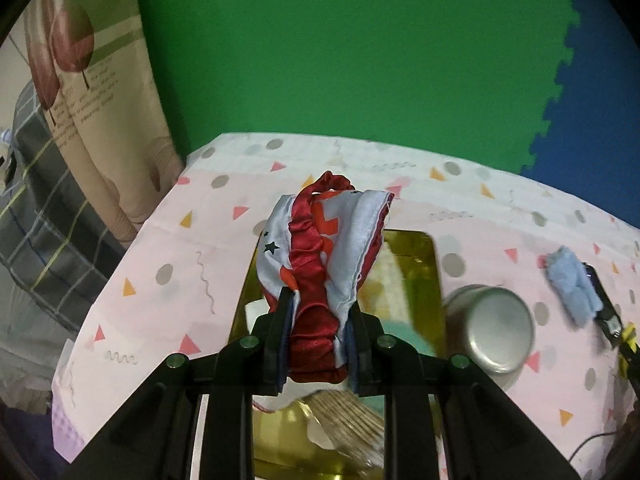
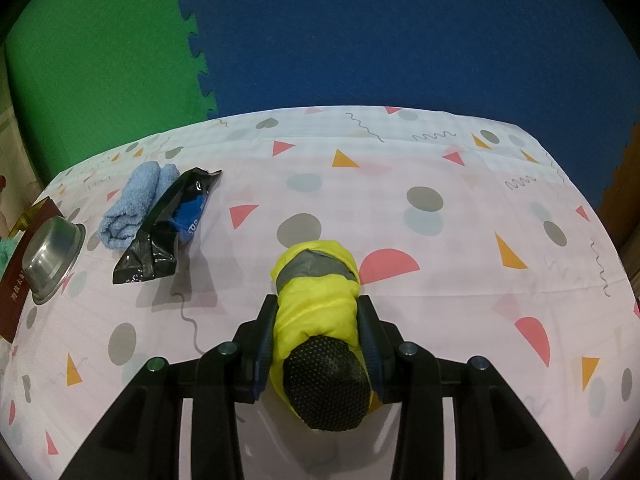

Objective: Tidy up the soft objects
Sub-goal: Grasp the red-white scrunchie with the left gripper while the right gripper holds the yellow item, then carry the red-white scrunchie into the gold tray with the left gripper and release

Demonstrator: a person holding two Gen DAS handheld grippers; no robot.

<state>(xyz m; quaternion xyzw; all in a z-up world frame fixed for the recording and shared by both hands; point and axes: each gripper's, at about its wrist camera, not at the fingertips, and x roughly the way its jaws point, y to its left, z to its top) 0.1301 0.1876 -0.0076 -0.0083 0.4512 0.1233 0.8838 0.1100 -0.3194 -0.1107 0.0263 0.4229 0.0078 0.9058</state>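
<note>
My left gripper is shut on a bunched red and white satin cloth and holds it above a gold tray. My right gripper is shut on a rolled yellow fabric bundle with a grey band and a black mesh end, held above the table. A rolled light blue towel lies at the left of the right wrist view, next to a black plastic pouch. The towel also shows in the left wrist view.
A steel bowl sits upside down, also in the left wrist view. A dark red box lies under it. The patterned tablecloth covers the table. A brush lies in the tray. Green and blue foam mats stand behind.
</note>
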